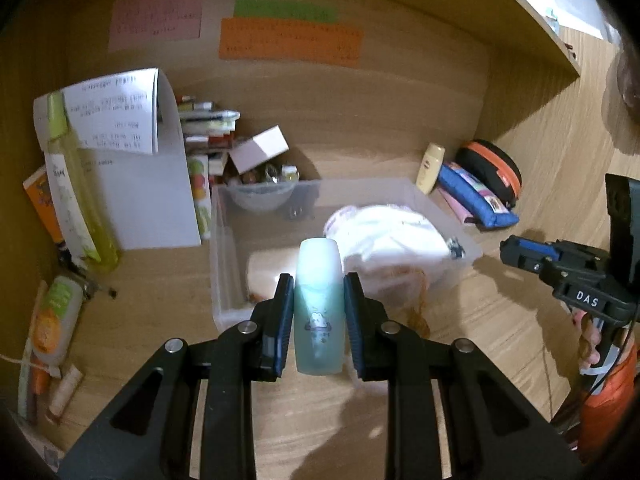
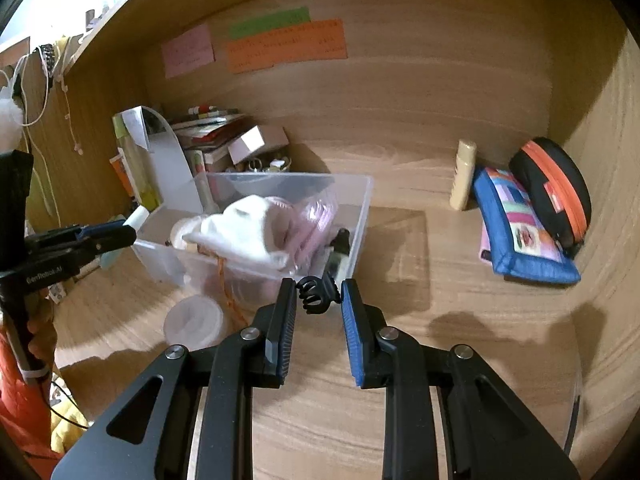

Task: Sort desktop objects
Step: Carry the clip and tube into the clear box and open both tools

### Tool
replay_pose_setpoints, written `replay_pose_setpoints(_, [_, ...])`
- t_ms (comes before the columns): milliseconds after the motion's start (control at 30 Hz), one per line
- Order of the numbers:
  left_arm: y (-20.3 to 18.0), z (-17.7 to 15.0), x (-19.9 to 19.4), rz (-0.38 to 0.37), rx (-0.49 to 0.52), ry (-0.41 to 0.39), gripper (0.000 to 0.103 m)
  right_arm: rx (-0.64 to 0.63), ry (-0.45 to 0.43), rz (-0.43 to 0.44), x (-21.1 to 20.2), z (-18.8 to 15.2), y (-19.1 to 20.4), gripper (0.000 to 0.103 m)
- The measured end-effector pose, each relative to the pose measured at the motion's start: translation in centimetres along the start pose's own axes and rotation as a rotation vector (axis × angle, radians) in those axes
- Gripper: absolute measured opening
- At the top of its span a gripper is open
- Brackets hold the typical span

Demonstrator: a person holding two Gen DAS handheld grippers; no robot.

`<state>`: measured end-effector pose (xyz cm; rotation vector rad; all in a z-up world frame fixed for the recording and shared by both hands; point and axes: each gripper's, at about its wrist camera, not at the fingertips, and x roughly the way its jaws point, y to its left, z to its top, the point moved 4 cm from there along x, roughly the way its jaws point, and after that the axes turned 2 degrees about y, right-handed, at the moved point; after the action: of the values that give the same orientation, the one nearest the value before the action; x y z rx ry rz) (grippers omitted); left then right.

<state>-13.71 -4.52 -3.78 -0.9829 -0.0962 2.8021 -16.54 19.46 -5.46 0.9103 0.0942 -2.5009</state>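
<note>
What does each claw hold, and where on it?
Left claw grips the teal bottle across its middle. Right claw pinches the black hair clip by its ends.

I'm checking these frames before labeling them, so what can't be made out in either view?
- Left wrist view: writing on the orange note is too small and blurred.
- Both views: the white cloth hides what lies under it in the clear bin.
- Right wrist view: the white-capped bottle is mostly hidden behind the left gripper.
</note>
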Motion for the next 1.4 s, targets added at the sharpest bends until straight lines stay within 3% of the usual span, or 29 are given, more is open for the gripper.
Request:
replay_pose_setpoints(300, [1.2,1.7,3.2,0.024,-0.006,0.012,0.024,-0.02,0.014,0.004,2.4,1.5,0.4,0.021])
replay_pose_setpoints(633, [3.5,1.4,5.6,0.035,-0.06,0.055,0.024,-0.042,0.048,-0.009,5.7,2.1,0.4,0.021])
replay_pose_setpoints(1167, [3.6,1.4,5.4,0.045,-0.055,0.054,0.025,-0.067,0.052,-0.024,6.3,2.0,0.9,0.021])
replay_pose_setpoints(1400, [1.9,1.8,3.0,0.028,-0.019,-0.001,0.04,-0.045,0.029,-0.04,4.2,2.0,0.8,0.033])
